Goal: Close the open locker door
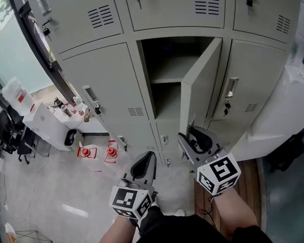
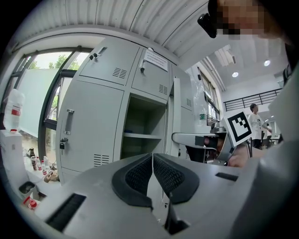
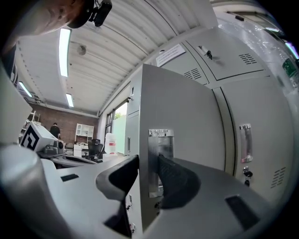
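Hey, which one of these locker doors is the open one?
The lower middle door, swung outward with its shelf showing and the right gripper clamped on its edge; every other locker door sits flush shut.

Bright daylight from window (image 2: 51,61), ceiling strip light (image 3: 64,51), fisheye-warped edges.

A workplace locker area: grey metal lockers (image 1: 103,74), office chairs (image 1: 2,130), ceiling strip lights (image 3: 64,51).
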Tool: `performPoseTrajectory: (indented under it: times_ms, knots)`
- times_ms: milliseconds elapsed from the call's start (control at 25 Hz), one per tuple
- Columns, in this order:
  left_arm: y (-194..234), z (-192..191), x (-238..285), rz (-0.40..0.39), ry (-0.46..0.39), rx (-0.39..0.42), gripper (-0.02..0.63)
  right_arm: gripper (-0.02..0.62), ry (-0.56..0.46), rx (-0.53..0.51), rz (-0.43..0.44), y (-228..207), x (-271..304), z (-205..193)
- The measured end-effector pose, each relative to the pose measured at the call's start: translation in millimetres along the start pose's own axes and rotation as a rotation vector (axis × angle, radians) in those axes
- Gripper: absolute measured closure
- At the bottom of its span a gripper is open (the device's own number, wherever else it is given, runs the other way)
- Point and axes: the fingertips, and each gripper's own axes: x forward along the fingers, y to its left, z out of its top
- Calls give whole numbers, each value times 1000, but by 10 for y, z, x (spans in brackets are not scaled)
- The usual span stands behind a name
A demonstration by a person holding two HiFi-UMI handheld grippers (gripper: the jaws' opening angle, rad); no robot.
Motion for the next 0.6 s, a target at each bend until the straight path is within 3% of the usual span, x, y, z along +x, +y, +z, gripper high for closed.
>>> performPoseTrajectory:
  times_ms: [600]
  knots:
    - [577, 79, 190, -57, 16, -5, 583, 413, 2, -13, -84, 67, 822, 9]
